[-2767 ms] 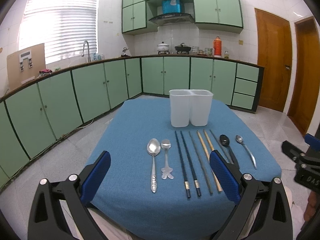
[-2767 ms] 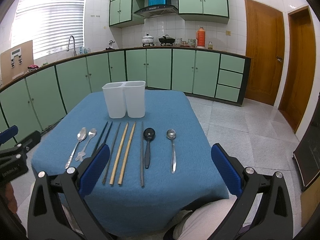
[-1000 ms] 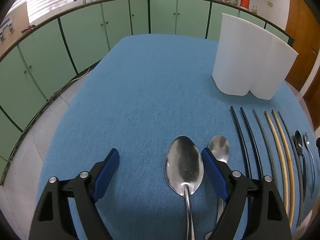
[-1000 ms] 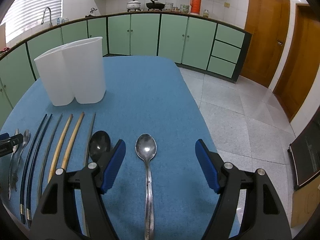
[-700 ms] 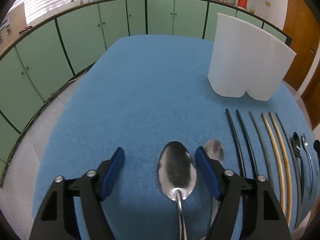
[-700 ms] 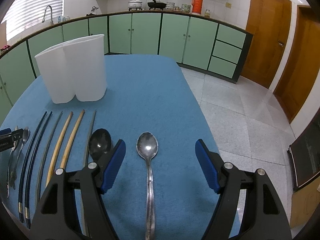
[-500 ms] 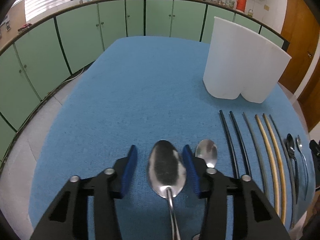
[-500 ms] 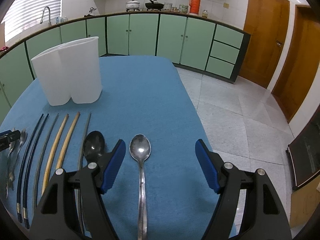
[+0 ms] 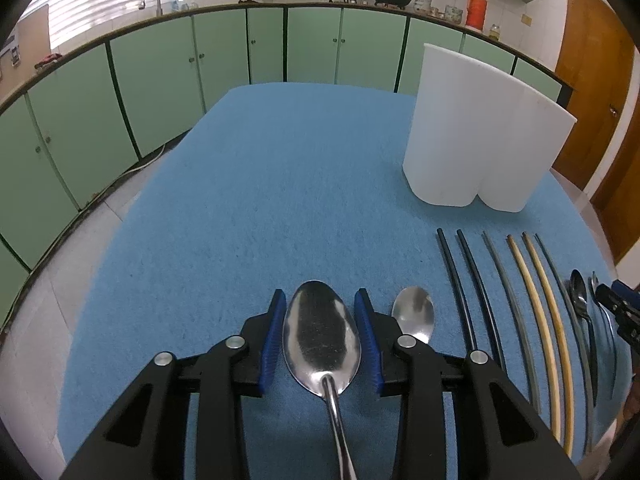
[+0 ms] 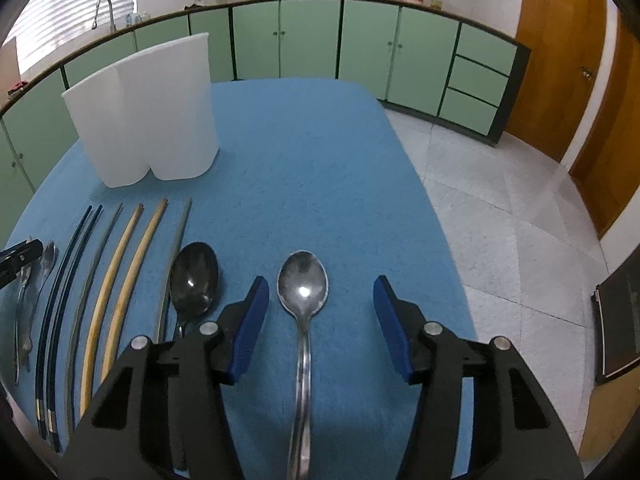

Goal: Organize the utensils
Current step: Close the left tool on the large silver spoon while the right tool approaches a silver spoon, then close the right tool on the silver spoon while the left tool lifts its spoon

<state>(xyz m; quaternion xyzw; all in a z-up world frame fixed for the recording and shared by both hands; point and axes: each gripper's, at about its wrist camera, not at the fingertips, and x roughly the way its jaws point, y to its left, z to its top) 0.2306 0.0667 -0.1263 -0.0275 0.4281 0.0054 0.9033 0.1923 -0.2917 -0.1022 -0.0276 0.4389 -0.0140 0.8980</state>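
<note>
A blue cloth [image 9: 280, 184] covers the table, and a white two-part holder [image 9: 480, 136] stands upright toward its far end; in front of the holder the utensils lie side by side in a row, handles toward the near edge; the left gripper [image 9: 320, 304] is down at the left end of that row, and its jaws have just been closing around the bowl of the large silver spoon [image 9: 321, 330]; the blue pads [image 9: 276, 332] stand tight against both sides of the bowl, though whether they truly press on it cannot be told; the spoon lies flat on the cloth, its handle running back under the gripper; just beside it to the right lies a small silver spoon [image 9: 414, 314], partly hidden behind the right finger; further right come two dark chopsticks [image 9: 468, 280], a grey chopstick [image 9: 508, 292], two wooden chopsticks [image 9: 540, 296] and another grey one; the right gripper [image 10: 318, 292] is at the other end of the row, and its jaws have just been closing too, yet they are wide apart on either side of the plain silver spoon [image 10: 303, 276], clear of it on both sides; that spoon lies flat between them, nearer the left pad; a black spoon [image 10: 194, 276] lies just left of that pad, beside the last grey chopstick.
</note>
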